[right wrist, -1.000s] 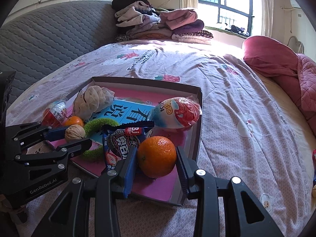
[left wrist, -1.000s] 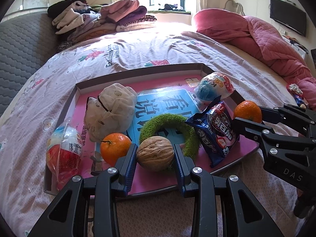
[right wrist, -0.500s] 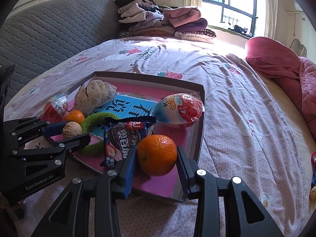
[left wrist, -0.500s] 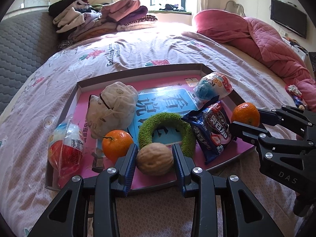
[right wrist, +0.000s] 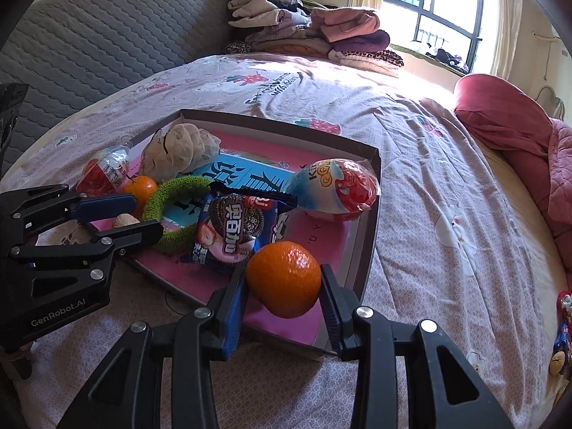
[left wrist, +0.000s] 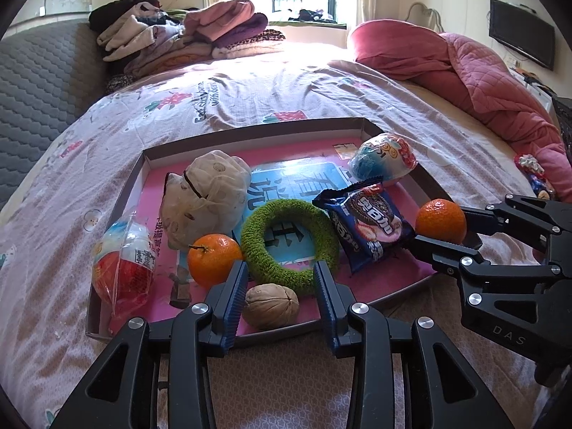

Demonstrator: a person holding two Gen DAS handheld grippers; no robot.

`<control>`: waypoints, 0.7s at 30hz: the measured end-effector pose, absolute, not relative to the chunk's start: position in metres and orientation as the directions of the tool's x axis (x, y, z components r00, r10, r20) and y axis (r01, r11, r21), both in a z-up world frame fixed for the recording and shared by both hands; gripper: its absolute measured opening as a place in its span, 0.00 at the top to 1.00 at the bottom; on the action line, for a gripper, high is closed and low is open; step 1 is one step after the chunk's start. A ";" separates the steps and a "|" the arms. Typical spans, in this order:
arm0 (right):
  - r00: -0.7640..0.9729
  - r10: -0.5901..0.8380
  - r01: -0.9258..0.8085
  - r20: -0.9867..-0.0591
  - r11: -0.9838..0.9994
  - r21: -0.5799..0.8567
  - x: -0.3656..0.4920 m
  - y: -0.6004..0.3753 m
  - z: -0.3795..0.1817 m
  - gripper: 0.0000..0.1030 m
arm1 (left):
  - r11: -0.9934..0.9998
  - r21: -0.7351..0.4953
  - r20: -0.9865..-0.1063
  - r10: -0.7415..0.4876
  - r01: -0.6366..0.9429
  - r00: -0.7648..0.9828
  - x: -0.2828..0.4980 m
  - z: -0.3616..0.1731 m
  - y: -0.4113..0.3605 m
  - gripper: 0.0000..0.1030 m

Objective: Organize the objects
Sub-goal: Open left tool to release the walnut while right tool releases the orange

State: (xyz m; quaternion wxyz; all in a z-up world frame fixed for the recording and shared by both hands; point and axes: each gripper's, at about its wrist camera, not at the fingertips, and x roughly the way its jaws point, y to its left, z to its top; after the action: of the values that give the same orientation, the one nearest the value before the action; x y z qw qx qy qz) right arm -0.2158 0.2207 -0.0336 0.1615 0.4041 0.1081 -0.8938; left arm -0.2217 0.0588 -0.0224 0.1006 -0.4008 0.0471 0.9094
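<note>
A shallow cardboard tray [left wrist: 246,137] with a pink floor lies on the bed. A walnut [left wrist: 271,306] rests on the tray floor near the front rim. My left gripper [left wrist: 280,279] is open, its pads apart on either side of the walnut and not touching it. My right gripper [right wrist: 283,284] is shut on an orange tangerine [right wrist: 283,279], held over the tray's near right corner; it also shows in the left wrist view [left wrist: 441,221]. Another tangerine [left wrist: 214,265] sits in the tray beside a green ring [left wrist: 289,246].
The tray also holds a blue cookie packet [left wrist: 368,225], a beige cloth bundle [left wrist: 207,200] and two wrapped toy eggs [left wrist: 123,266] [left wrist: 382,157]. Folded clothes [left wrist: 186,39] and a pink quilt [left wrist: 482,71] lie at the bed's far end. Small toys [right wrist: 563,325] lie at the right.
My left gripper has opened and let go of the walnut, which now lies on the tray floor. My right gripper still holds the tangerine, slightly nearer the tray corner.
</note>
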 end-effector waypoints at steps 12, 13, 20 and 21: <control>-0.615 -0.187 0.350 -0.766 -0.935 -0.053 -0.216 0.225 -0.032 0.61 | -0.978 0.000 -0.731 0.143 -0.210 -0.668 -0.212 -0.012 0.056 0.54; -0.613 -0.189 0.348 -0.767 -0.936 -0.048 -0.216 0.226 -0.032 0.61 | -0.978 -0.001 -0.730 0.144 -0.209 -0.669 -0.211 -0.011 0.056 0.54; -0.615 -0.175 0.336 -0.769 -0.940 -0.054 -0.215 0.227 -0.029 0.61 | -0.981 -0.001 -0.723 0.136 -0.196 -0.677 -0.206 -0.003 0.052 0.53; -0.618 -0.173 0.335 -0.767 -0.940 -0.057 -0.215 0.227 -0.028 0.61 | -0.981 -0.002 -0.721 0.136 -0.195 -0.679 -0.205 -0.001 0.052 0.50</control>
State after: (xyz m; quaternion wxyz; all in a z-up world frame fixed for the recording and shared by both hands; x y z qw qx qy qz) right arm -0.2146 0.2265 -0.0280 0.1421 0.4135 0.0979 -0.8940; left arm -0.2049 0.0519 -0.0011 0.0904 -0.3902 0.0375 0.9155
